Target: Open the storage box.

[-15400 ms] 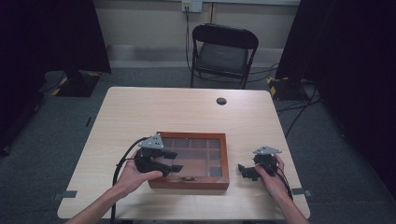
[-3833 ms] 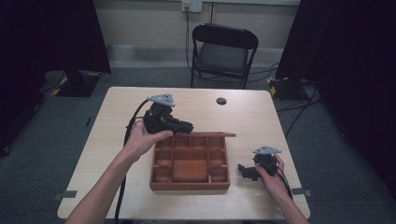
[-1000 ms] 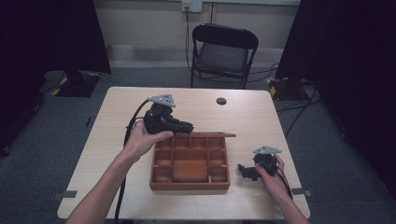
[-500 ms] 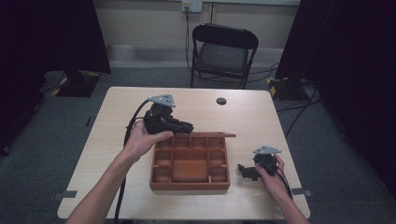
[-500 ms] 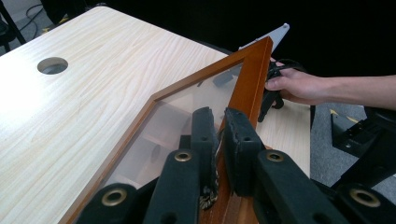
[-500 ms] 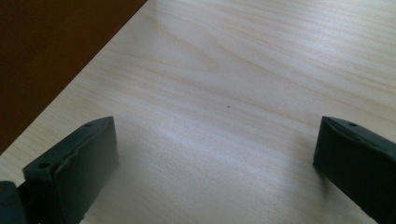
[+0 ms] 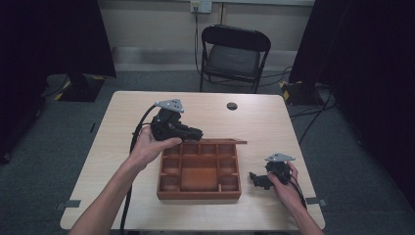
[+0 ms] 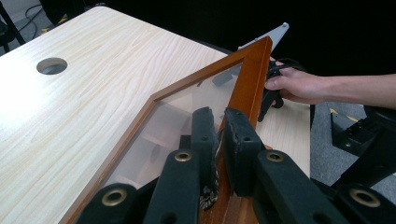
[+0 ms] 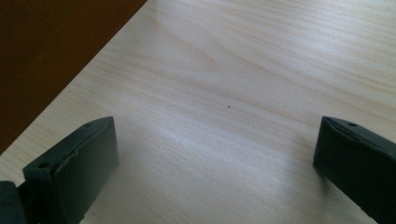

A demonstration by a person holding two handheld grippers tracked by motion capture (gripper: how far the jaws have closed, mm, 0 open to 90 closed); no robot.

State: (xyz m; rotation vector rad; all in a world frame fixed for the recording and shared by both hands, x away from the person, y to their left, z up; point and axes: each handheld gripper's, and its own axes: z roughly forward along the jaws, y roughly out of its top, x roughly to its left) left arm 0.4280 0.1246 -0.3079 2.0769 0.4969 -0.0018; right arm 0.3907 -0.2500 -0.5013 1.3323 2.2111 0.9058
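Glass set in a thin wooden frame makes the lid (image 8: 196,100) of the wooden box (image 7: 199,171) the delicate part of this job: stiff but breakable, probably light, and likely hinged along the box's far edge, so I judge it should be swung gently rather than pulled. The frame's edge, not the pane, is the sound place to hold it, and that is where the left gripper (image 8: 215,135) has it, both jaws clenched on the frame rail with the lid raised nearly upright. In the high view the left gripper (image 7: 188,132) sits at the box's far left corner, the lid (image 7: 215,141) showing edge-on as a thin strip along the back. The box rests near the middle of the table (image 7: 122,127), towards its near edge, its compartments showing nothing I can make out. The right gripper (image 7: 258,179) lies just beside the box's right wall, low on the table, its jaws spread wide with bare tabletop between them. By count: one box, one lid, two grippers, one round hole (image 7: 232,105) in the tabletop, and one folding chair (image 7: 231,58) beyond the table.
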